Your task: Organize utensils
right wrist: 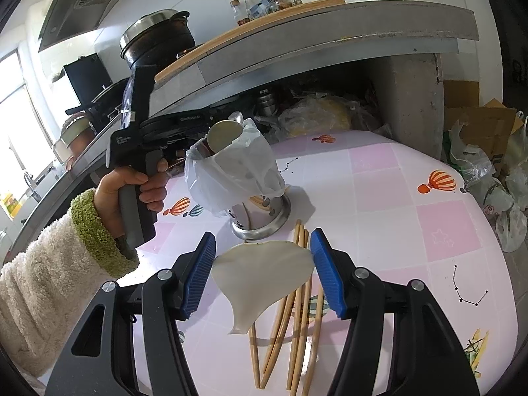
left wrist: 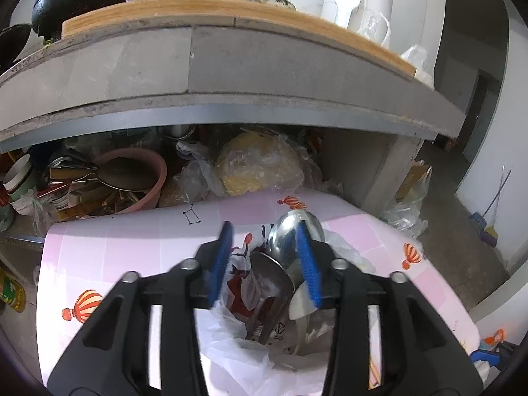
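A steel utensil holder [right wrist: 260, 214] lined with a white plastic bag [right wrist: 231, 175] stands on the pink table [right wrist: 396, 217]. In the left wrist view my left gripper [left wrist: 267, 260] hangs open right above the holder's mouth [left wrist: 267, 293], with a shiny ladle bowl [left wrist: 290, 234] between its fingers and a white spoon [left wrist: 302, 303] inside. In the right wrist view my right gripper [right wrist: 262, 270] grips the wide blade of a cream rice paddle [right wrist: 260, 270] above several wooden chopsticks [right wrist: 293, 303] lying on the table.
A grey counter [left wrist: 231, 66] overhangs the table's far side. Beneath it stand a pink basin [left wrist: 132, 178] of utensils and bagged food [left wrist: 260, 165]. A black pot [right wrist: 158, 43] and bottles [right wrist: 244, 6] stand on top. Plastic bags [right wrist: 488, 171] crowd the right.
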`<state>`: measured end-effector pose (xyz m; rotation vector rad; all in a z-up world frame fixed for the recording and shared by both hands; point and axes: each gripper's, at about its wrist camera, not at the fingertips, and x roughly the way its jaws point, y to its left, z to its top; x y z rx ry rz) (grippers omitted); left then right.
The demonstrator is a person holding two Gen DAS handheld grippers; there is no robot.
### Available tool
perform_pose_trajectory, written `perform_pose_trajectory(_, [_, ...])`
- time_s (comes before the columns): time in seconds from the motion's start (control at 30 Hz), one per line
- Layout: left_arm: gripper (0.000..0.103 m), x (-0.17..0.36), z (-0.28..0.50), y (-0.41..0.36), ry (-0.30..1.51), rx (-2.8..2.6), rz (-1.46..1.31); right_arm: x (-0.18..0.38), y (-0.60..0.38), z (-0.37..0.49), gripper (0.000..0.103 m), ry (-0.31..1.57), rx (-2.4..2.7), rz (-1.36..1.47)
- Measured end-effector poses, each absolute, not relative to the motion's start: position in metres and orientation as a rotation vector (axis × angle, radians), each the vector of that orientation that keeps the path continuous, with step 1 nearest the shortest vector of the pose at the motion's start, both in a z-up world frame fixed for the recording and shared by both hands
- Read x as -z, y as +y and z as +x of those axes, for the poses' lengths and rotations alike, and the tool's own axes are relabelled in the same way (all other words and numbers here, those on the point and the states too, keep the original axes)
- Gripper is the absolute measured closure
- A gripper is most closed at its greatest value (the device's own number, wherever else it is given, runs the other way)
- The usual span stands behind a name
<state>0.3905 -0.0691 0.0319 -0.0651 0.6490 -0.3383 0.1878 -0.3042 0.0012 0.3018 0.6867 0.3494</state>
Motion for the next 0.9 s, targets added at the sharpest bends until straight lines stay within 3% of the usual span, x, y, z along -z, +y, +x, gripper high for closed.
perform_pose_trajectory(0.13, [0.040, -0.048, 0.377, -0.053, 0.604, 0.353, -0.116, -0.005, -0.304, 0.187, 0.045, 0.679, -0.348, 0.296])
perform_pose_trajectory(0.4, [0.024, -0.075, 0.317, -0.004, 0.518, 0.326, -0.158, -0.044, -0.308, 0.194, 0.045, 0.596, -0.360, 0.276])
perform_pose_trajectory(0.9, [0.021, -0.003, 0.175, 0.102, 0.580, 0.078, -0.234, -0.166, -0.259, 0.284, 0.045, 0.417, -0.453, 0.205])
